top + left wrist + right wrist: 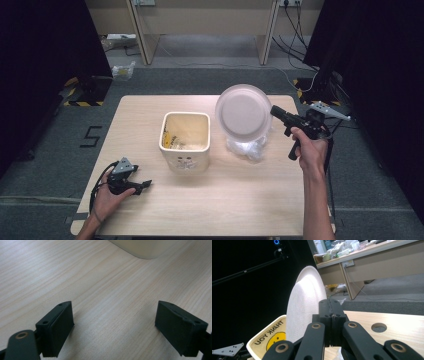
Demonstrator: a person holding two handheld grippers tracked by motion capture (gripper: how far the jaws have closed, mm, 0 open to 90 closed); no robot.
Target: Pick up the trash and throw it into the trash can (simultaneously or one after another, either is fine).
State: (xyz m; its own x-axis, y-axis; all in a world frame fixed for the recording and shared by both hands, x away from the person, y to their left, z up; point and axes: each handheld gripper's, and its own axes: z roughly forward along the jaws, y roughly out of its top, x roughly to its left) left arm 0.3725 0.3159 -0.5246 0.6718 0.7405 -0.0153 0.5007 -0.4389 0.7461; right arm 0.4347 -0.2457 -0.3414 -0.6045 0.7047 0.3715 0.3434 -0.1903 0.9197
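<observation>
Round white paper plate (243, 112), finely pebbled, tilted nearly on edge, pinched at its 3 o'clock rim by right gripper (276, 112), above crinkled clear plastic (245, 146). At its 9 o'clock, square cream bin (185, 141). Left gripper (145, 185) gaping wide, nothing between, low over pale woodgrain table (235, 195).

A white plate (243, 112), a cream bin (184, 141) bearing a yellow smiley, black grippers, pale wood table (240, 195).
</observation>
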